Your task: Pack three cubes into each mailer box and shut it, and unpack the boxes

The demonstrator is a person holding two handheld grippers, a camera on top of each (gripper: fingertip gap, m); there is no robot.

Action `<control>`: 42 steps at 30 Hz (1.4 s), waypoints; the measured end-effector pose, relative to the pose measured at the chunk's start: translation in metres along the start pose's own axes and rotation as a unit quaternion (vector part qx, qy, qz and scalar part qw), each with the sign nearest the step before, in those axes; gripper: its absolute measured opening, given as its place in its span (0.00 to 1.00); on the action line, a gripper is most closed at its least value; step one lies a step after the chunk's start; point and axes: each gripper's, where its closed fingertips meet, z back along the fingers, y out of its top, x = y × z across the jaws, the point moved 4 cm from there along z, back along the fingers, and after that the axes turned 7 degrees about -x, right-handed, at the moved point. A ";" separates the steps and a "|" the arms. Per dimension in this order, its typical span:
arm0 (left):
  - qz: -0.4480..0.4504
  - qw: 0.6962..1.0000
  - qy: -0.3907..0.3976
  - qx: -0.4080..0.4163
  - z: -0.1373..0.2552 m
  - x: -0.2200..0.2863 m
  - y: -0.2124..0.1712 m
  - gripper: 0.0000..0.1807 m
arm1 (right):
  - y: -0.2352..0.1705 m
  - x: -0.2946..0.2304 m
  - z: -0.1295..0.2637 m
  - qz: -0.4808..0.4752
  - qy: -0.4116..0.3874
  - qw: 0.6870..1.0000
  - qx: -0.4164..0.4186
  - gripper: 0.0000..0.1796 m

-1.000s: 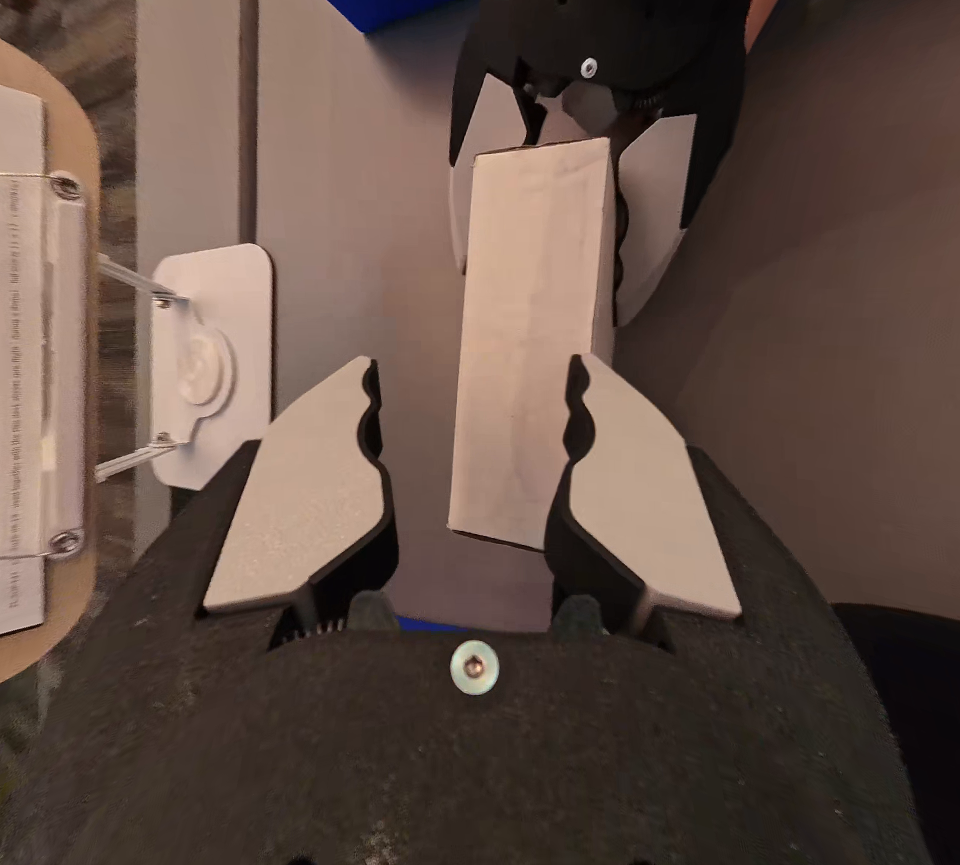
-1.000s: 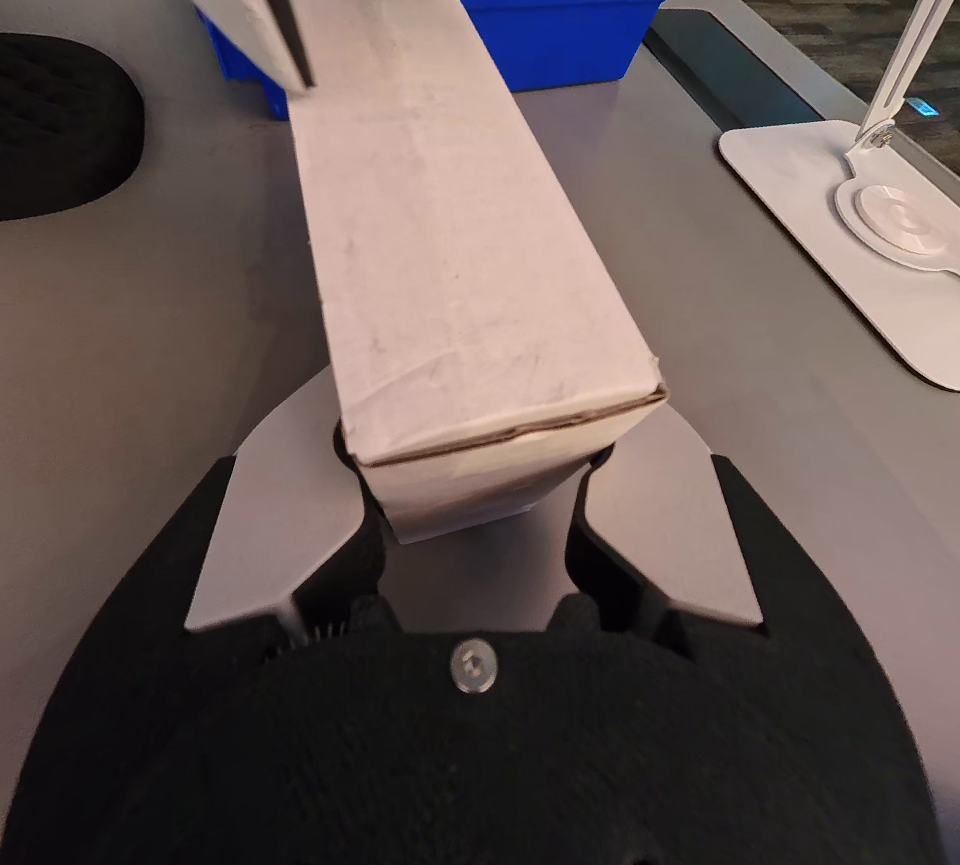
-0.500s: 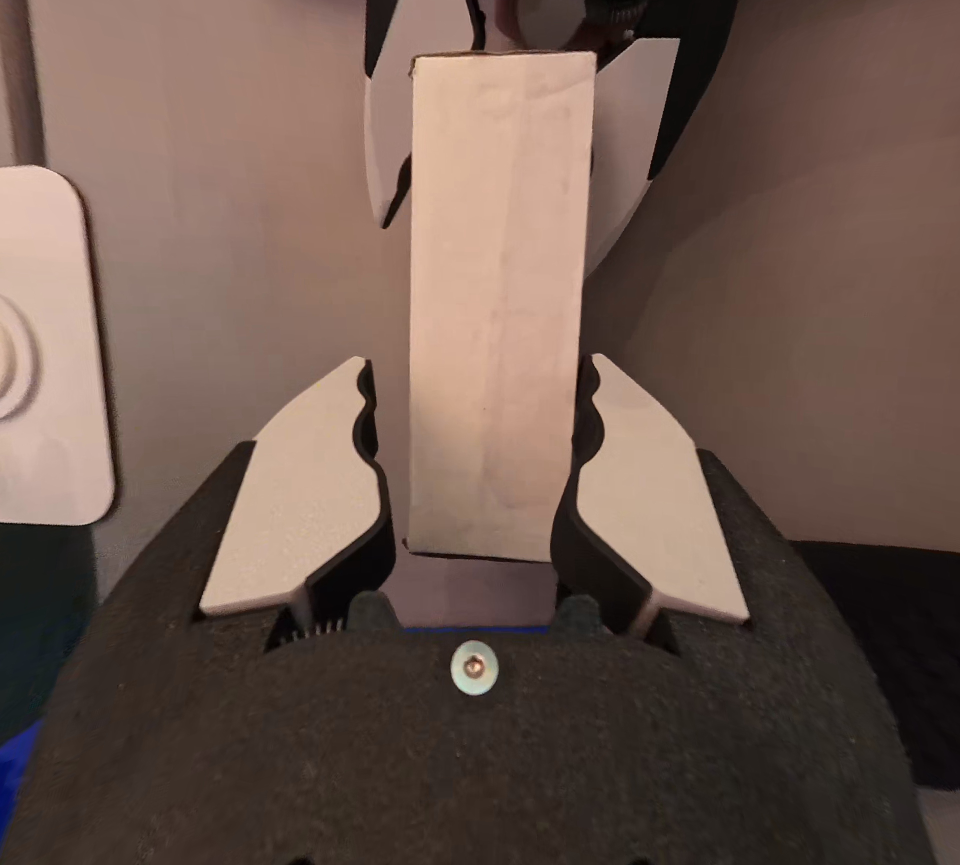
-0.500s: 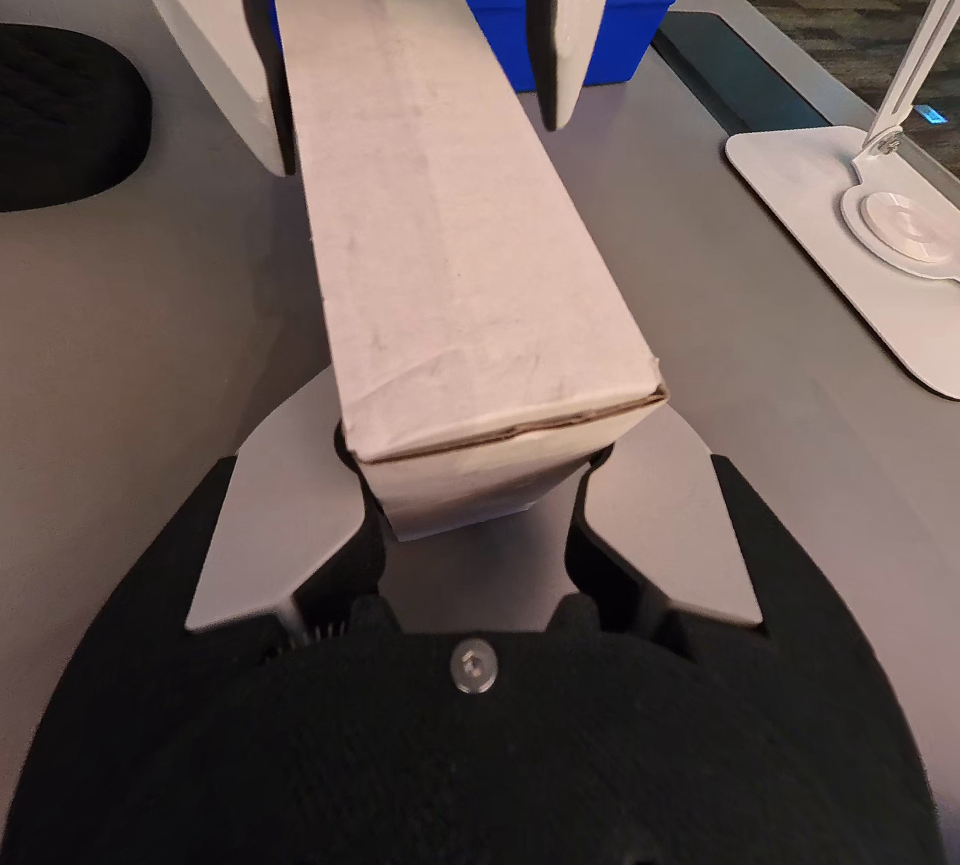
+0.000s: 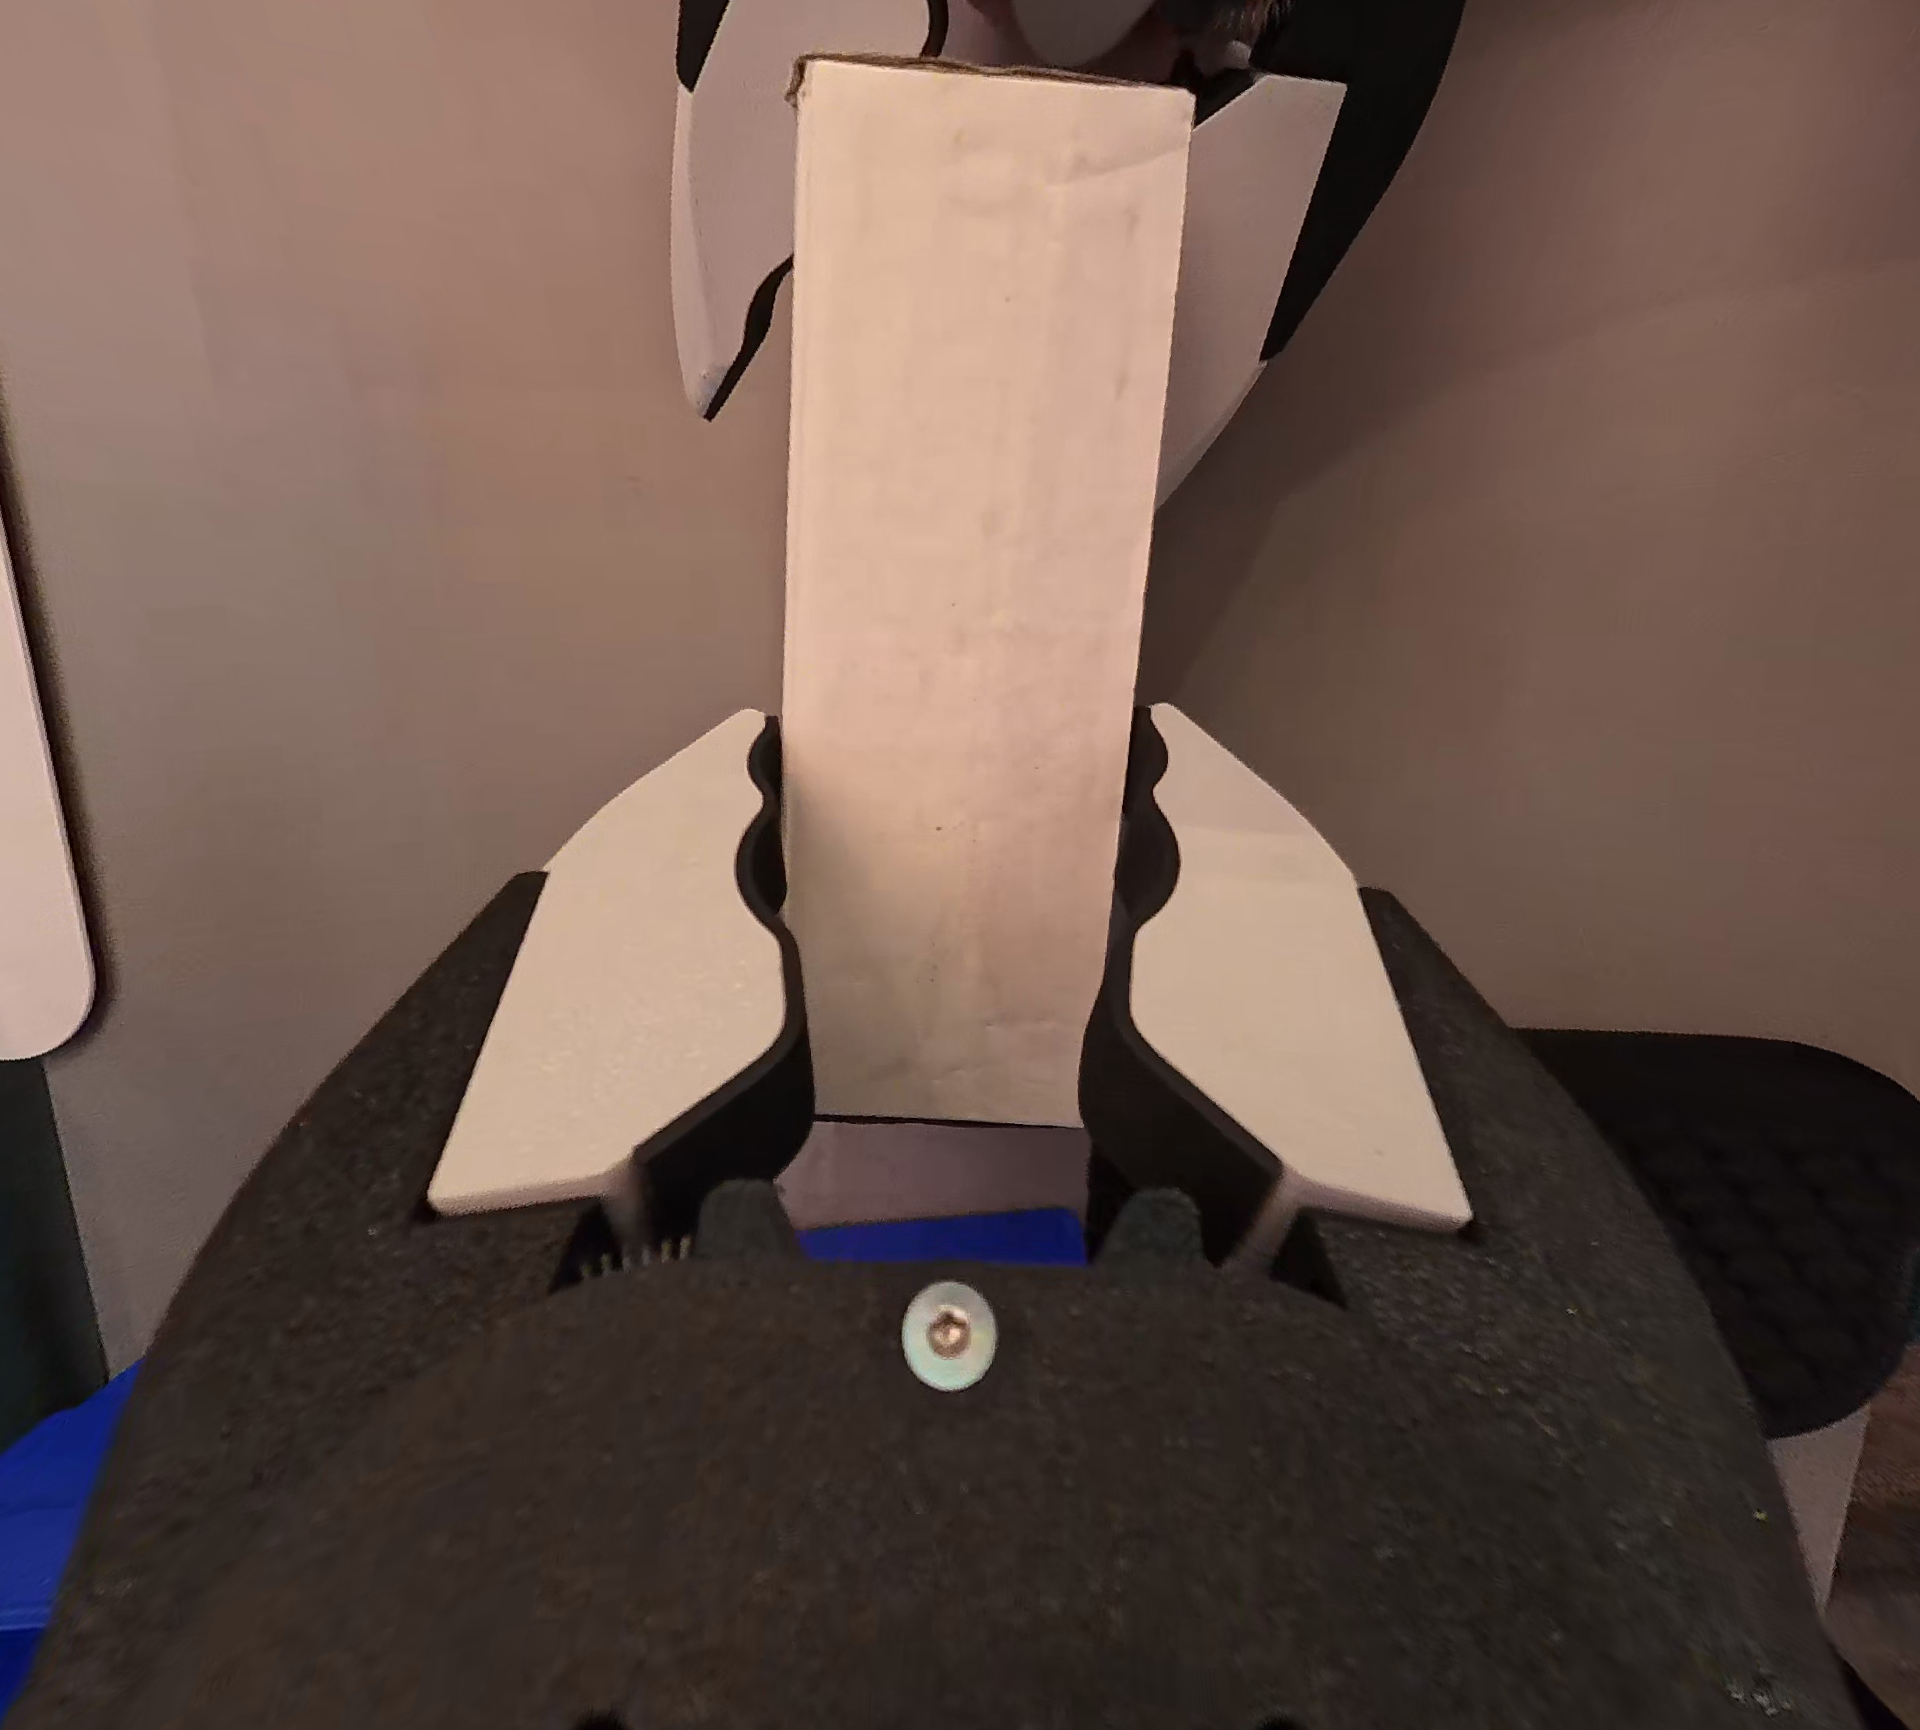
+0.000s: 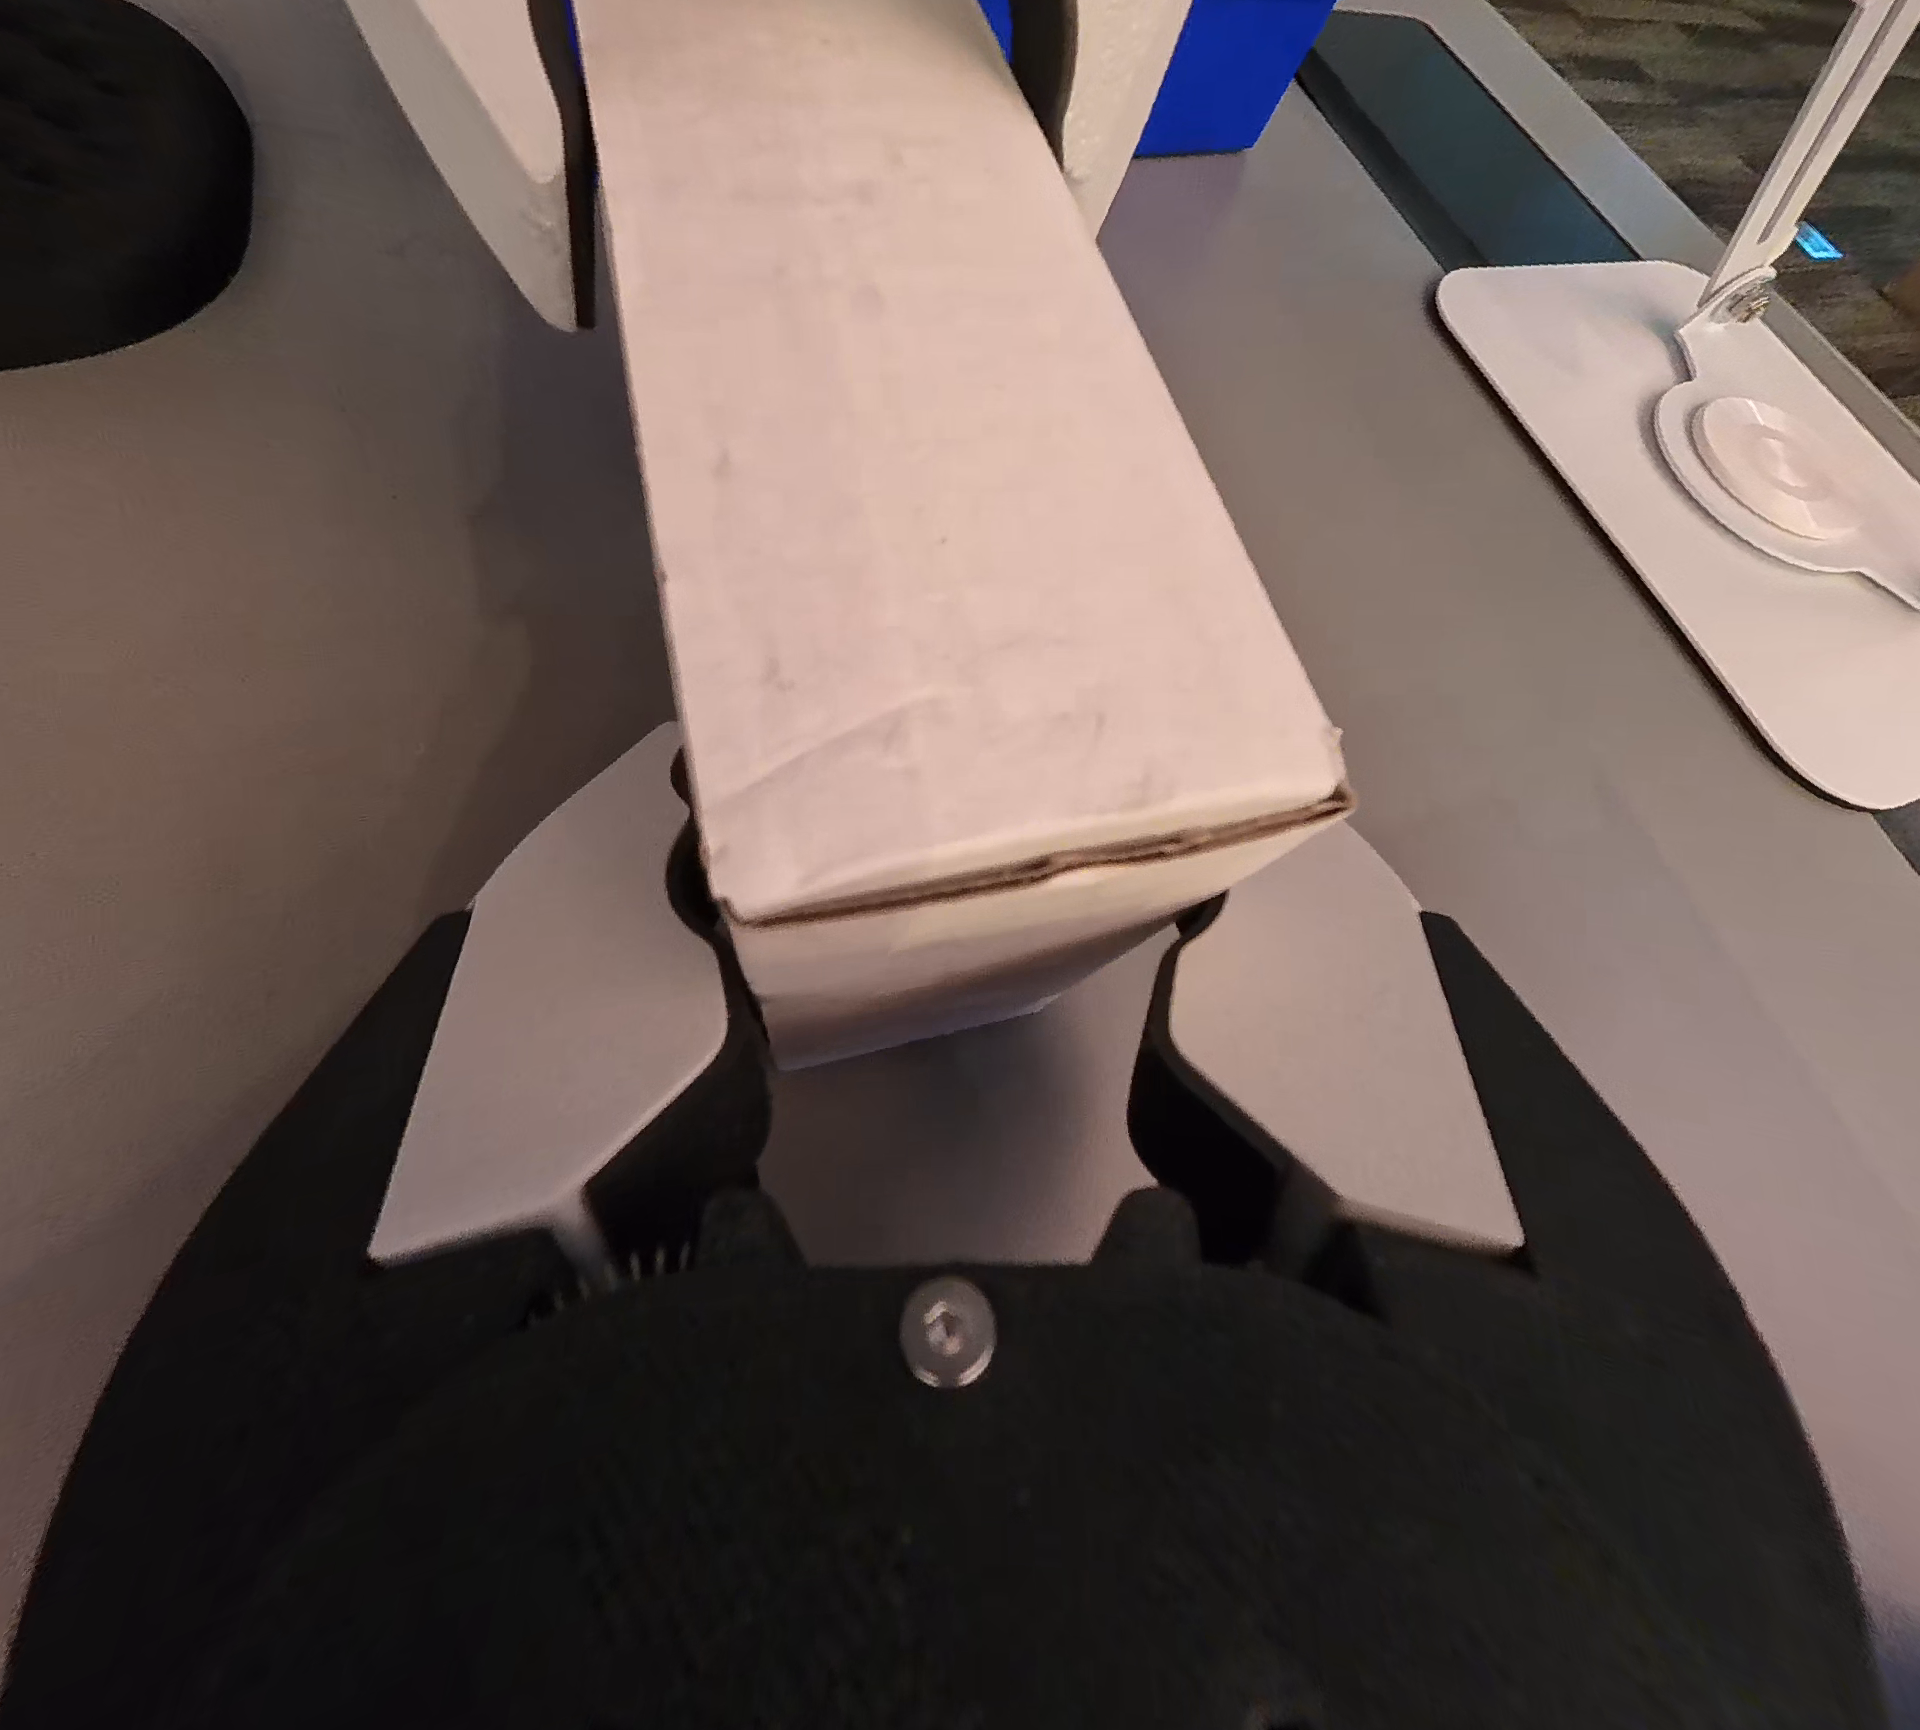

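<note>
The long white cardboard mailer box [image 6: 914, 454] is held above the grey table [image 6: 312, 641], its long axis running straight from one tool to the other. The right gripper [image 6: 951, 942] is clamped on the near end. The left gripper [image 5: 951, 911] brackets the far end, pads touching its sides; a firm grip cannot be confirmed.

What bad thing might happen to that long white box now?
The white box hangs above the grey table, gripped only at its ends by the left tool and right tool. If either lets go, it may tip or drop. Pulling apart might open an end flap.
</note>
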 end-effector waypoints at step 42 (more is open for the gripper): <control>0.015 0.996 -0.085 -0.005 0.011 0.008 -0.003 0.34 | 0.008 -0.007 0.008 0.054 -0.017 0.998 0.017 0.48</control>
